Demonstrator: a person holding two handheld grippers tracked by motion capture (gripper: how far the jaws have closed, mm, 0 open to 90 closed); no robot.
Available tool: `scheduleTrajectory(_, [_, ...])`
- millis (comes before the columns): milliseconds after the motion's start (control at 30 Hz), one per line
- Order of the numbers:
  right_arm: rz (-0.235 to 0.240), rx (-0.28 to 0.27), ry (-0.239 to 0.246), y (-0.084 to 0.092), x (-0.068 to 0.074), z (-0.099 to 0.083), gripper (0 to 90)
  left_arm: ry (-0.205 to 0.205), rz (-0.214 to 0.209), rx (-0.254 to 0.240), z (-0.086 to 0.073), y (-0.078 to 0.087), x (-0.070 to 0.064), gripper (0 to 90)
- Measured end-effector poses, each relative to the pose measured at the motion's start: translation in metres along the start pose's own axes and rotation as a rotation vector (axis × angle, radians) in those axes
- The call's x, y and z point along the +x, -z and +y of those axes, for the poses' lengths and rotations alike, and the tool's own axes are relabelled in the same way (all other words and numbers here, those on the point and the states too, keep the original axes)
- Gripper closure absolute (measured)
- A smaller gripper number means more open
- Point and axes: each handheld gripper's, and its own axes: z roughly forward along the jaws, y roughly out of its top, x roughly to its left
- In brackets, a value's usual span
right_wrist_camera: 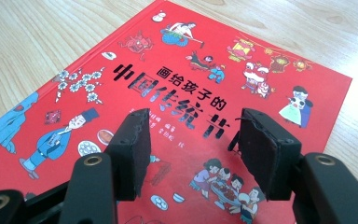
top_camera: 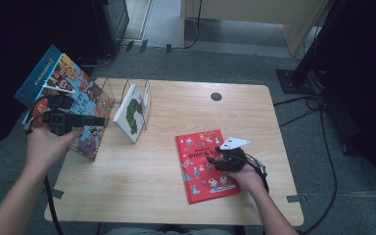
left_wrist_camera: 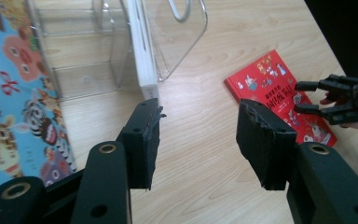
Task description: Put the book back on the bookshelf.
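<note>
Trouble ahead: my right hand-held gripper (right_wrist_camera: 190,154) hovers open, nothing gripped, over the red book (top_camera: 205,164) lying flat on the desk (top_camera: 142,186); its edge may slip. Left hand-held gripper (left_wrist_camera: 198,140), open, nears the clear rack (left_wrist_camera: 121,51), might knock it.
</note>
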Motion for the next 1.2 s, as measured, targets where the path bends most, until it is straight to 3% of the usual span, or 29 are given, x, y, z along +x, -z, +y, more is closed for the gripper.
scheduleTrajectory(100, [0.0, 0.005, -0.002, 0.001, 0.001, -0.002, 44.1, -0.023, -0.015, 0.012, -0.005, -0.015, -0.006, 49.6])
scheduleTrajectory(233, [-0.001, 0.008, -0.002, 0.004, 0.003, -0.005, 44.5, -0.084, -0.052, 0.03, -0.01, -0.037, -0.016, 49.9])
scheduleTrajectory(367, [-0.011, 0.007, -0.011, 0.009, 0.003, -0.009, 46.1, -0.12, -0.052, 0.044, -0.013, -0.055, -0.025, 50.4])
scheduleTrajectory(900, [-0.055, -0.003, -0.069, 0.026, -0.007, -0.025, 55.2, -0.168, -0.125, 0.089, -0.024, -0.127, -0.046, 50.6])
scheduleTrajectory(1000, [-0.063, -0.004, -0.077, 0.028, -0.011, -0.027, 59.1, -0.189, -0.13, 0.093, -0.029, -0.138, -0.05, 50.6])
scheduleTrajectory(1200, [-0.096, 0.01, -0.083, 0.03, -0.018, -0.029, 69.8, -0.186, -0.155, 0.115, -0.042, -0.158, -0.055, 50.7])
